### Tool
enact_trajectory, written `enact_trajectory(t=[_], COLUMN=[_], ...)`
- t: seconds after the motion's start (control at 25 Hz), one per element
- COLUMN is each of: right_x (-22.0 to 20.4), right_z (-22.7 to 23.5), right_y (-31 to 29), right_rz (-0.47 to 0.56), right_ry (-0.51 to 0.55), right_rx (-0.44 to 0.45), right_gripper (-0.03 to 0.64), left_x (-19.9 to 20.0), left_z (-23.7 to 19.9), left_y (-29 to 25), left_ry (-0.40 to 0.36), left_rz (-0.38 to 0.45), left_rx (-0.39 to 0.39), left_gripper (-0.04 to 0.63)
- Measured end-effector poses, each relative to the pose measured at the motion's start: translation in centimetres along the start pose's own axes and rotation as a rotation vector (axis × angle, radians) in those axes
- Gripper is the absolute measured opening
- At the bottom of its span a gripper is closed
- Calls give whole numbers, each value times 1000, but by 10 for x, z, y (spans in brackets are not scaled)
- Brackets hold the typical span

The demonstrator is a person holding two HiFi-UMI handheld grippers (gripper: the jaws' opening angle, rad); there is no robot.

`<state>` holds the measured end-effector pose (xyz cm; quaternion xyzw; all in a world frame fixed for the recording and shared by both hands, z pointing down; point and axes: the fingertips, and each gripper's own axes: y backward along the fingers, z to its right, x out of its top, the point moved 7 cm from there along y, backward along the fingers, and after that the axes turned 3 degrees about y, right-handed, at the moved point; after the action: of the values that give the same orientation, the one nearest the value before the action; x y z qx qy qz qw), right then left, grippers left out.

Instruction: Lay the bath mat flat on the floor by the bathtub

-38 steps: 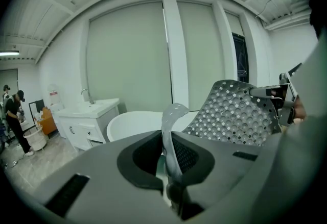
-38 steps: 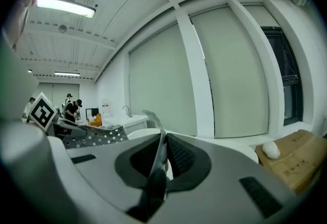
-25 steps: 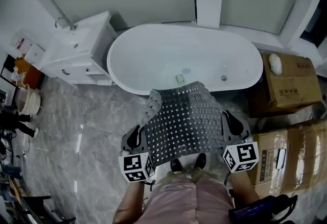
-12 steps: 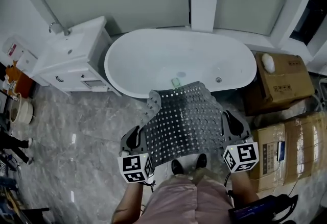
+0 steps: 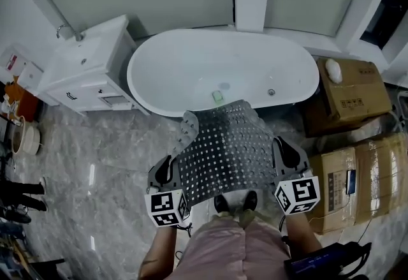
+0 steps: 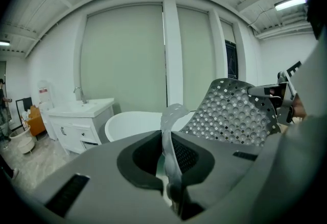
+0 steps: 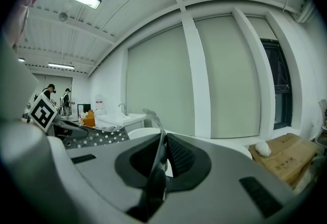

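We hold the bath mat (image 5: 226, 148) in the air in front of the bathtub (image 5: 191, 68). The left gripper (image 5: 167, 171) is clamped on its left edge and the right gripper (image 5: 285, 155) on its right edge. The mat hides the strip of floor (image 5: 115, 145) before the tub and most of our shoes (image 5: 233, 201), and its far left corner curls. Open floor lies to the left, up to the vanity (image 5: 89, 74); cardboard boxes (image 5: 354, 90) crowd the right.

I see a grey bath mat (image 5: 226, 148) patterned with a grid of small pale squares, a plain white bathtub (image 5: 191, 74), a white vanity (image 5: 83, 71), grey marble-veined floor (image 5: 108, 145) and brown cardboard boxes (image 5: 354, 90)
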<state>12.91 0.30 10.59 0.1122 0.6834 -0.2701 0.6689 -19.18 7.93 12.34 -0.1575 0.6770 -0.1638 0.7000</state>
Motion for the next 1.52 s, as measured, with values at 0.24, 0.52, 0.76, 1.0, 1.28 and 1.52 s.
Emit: enact_trajectory(t=[0.24,0.52,0.76,1.0,1.28,1.52], right_x=[-5,-23,-41,-61,-88,-118], right_z=[10,24,33,38,39,42], right_y=[4,9,13,15,14,10], right_rz=[-21,-54,-94,-145,-197,-254], right_ry=[-13,-30,-46,-63,-83,-104], right_rx=[-10,-26,-40,-49,-54,-66], right_gripper=[31,31,31,31,31,31], left_x=[-1,-10,-23,-38,-61,-86], left_z=[8,24,33,41,51,52], left_y=[-5,-15,-23,-34,-44,-55], left_ry=[6,-8,-14,-21,-22,-27], left_rz=[-34,-62,-107,-154,-214,-269], left_rx=[-3,-19,-35,-53,-84,-101], left_gripper=[41,41,41,41,41,41])
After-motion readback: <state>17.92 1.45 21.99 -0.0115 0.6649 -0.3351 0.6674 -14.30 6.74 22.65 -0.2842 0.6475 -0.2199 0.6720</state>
